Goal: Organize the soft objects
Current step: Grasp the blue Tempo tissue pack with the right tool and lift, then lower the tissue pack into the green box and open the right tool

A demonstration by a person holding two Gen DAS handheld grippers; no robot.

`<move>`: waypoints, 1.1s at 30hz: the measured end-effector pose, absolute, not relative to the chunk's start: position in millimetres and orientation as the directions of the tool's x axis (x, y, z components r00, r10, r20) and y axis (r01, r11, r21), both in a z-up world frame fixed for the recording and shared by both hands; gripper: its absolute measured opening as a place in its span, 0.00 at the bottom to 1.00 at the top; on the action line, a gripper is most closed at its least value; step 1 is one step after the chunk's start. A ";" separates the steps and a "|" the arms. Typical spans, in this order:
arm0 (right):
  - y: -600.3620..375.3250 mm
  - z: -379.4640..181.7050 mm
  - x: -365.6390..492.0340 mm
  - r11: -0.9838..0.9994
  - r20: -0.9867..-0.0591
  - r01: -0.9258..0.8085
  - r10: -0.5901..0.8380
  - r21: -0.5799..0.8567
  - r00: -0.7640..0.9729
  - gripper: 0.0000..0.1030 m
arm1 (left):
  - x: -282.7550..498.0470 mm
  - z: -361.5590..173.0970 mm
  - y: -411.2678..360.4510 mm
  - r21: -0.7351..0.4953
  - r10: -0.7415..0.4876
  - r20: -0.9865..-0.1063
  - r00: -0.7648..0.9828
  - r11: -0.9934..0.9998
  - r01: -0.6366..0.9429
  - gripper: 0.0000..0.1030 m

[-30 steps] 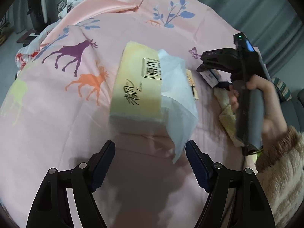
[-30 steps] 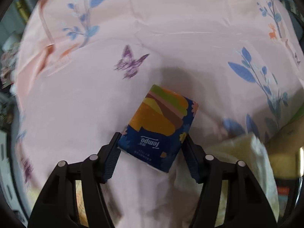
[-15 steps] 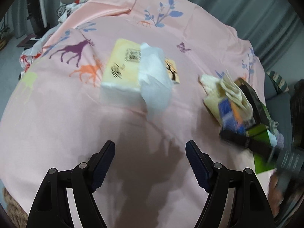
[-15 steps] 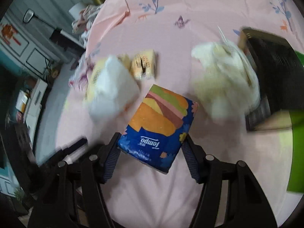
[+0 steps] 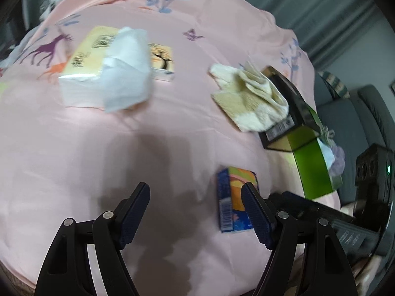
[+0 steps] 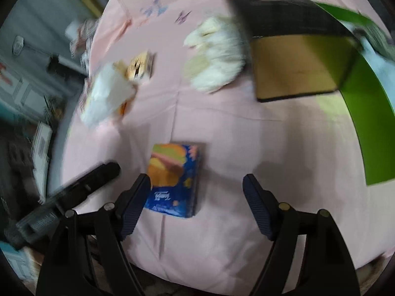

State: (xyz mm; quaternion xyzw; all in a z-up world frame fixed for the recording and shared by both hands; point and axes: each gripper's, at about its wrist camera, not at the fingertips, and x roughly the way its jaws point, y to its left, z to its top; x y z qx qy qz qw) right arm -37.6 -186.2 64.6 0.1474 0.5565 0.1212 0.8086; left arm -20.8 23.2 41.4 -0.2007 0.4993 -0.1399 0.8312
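Observation:
A blue and orange Tempo tissue pack (image 6: 174,180) lies on the pink bedsheet (image 6: 234,148), just ahead of my open right gripper (image 6: 197,204) and against its left finger. It also shows in the left wrist view (image 5: 234,199), beside my open, empty left gripper (image 5: 195,209). A large yellow tissue pack (image 5: 98,66) with a white tissue pulled out lies far left. A cream towel (image 5: 249,98) lies bunched against a black and green box (image 5: 296,113).
A small yellow tissue pack (image 5: 161,61) sits behind the large one. The box (image 6: 308,49) is at the bed's right edge with soft items inside. The bed edge (image 6: 74,128) drops off at left, furniture beyond.
My right gripper has opened and let go of the Tempo pack, which now lies on the sheet near the front. Both grippers have pulled back from the far objects.

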 end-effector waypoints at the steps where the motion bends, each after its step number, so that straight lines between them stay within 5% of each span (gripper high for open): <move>1: -189.1 64.7 -33.4 0.916 -0.854 -0.015 0.379 0.401 0.356 0.74 | -21.2 39.7 18.2 -0.473 -0.439 -0.775 0.454 0.880 0.043 0.75; 5: -195.0 55.7 -30.5 0.860 -0.812 0.028 0.469 0.509 0.347 0.57 | -20.2 29.9 -7.2 -0.492 -0.486 -0.784 0.386 0.866 0.092 0.66; 12: -177.1 28.4 -29.2 0.794 -0.776 0.048 0.576 0.606 0.258 0.48 | -24.3 27.0 -43.3 -0.465 -0.500 -0.798 0.336 0.866 0.184 0.41; 23: -247.5 117.7 -52.6 0.787 -0.670 0.006 0.521 0.617 0.529 0.48 | -29.9 117.2 -119.3 -0.361 -0.545 -0.702 0.459 0.827 0.430 0.40; 33: -359.1 179.6 -62.0 0.830 -0.613 0.150 0.262 0.538 0.746 0.50 | -1.4 163.2 -237.4 -0.333 -0.707 -0.592 0.386 0.652 0.681 0.41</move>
